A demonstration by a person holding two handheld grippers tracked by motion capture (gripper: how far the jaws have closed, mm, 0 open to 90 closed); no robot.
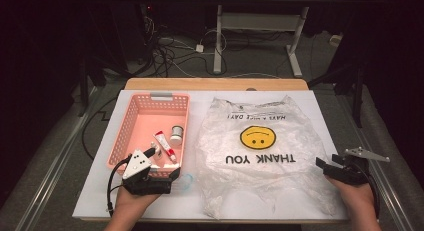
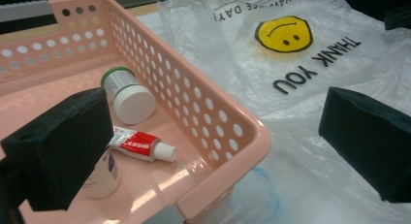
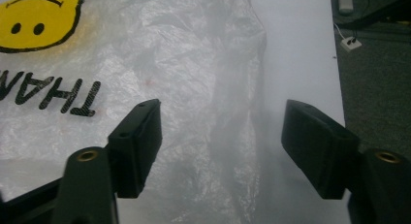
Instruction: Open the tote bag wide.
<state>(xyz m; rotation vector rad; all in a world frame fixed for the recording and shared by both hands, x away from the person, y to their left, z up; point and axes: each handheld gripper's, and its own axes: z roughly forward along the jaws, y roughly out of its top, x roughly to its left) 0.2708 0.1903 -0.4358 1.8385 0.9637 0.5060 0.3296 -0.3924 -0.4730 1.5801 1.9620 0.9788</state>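
A clear plastic bag (image 1: 257,156) printed with a yellow smiley and "THANK YOU" lies flat on the white table. Left of it stands a pink perforated basket (image 1: 131,122) holding a red-and-white tube (image 2: 140,145), a white jar with a green band (image 2: 128,95) and a small white bottle (image 2: 104,173). My left gripper (image 1: 164,163) stands open at the basket's near right corner, one jaw over the basket's inside, the other over the bag (image 2: 300,136). My right gripper (image 1: 327,161) is open at the bag's right edge, with crumpled film (image 3: 213,88) lying between and below its jaws, which do not press on it.
The white table cover (image 1: 310,106) ends just right of the right gripper, with grey floor (image 3: 378,78) beyond. A bluish clear item (image 1: 186,181) lies by the basket's near corner at the bag's edge. Cables and desk legs (image 1: 218,46) sit on the floor behind the table.
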